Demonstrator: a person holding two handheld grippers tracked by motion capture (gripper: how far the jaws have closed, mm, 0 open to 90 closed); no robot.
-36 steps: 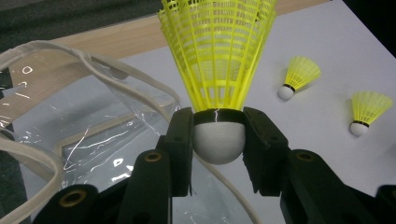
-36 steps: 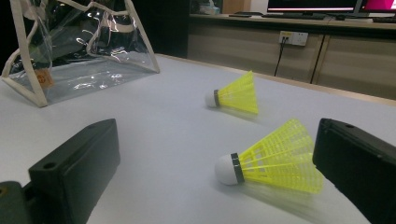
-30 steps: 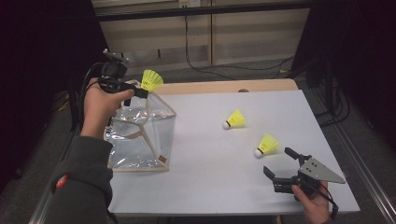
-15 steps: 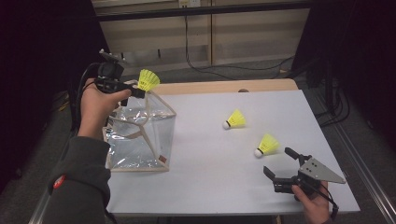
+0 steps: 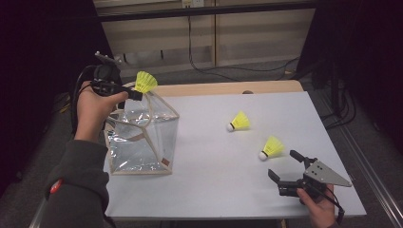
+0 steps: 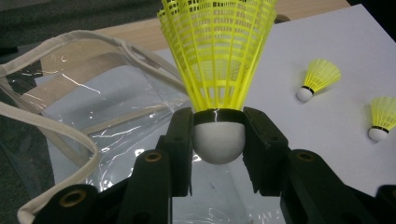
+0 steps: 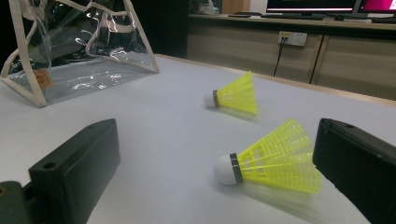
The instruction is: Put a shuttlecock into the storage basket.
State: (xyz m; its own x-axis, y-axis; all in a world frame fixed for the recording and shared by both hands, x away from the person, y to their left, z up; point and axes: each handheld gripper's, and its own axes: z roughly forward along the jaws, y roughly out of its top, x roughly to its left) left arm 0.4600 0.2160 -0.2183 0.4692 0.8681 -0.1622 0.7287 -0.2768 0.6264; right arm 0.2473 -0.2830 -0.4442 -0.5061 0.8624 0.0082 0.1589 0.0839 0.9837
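Left gripper (image 5: 124,90): jaws clamped on the white cork of a yellow shuttle (image 6: 218,140), skirt pointing up and away from the jaws; in the high view it hangs over the top edge of the bag (image 5: 142,137).
Right gripper (image 5: 286,167): jaws stand wide apart, nothing between the pads; it rests low on the counter (image 5: 214,156) at the near right corner.
Near shuttle (image 7: 271,161): lies on its side just ahead of the right jaws, between their lines, cork toward the left jaw, skirt close to the right jaw but not touching it.
Far shuttle (image 7: 233,95): on its side, farther out beyond the right jaws, well apart from the near one.
Bag: clear plastic with cream trim and handles, standing under and just beyond the left jaws, mouth up.
Hidden or unclear: the held shuttle's skirt top is cut off in the left gripper view; the cork's sides are covered by the pads; glare on the plastic makes the bag's inside hard to read; the right hand (image 5: 318,209) is cut off at the bottom edge of the high view.
Change from earlier frames: the left gripper with its shuttle has shifted only slightly above the bag; the right gripper and both loose shuttles lie as before.
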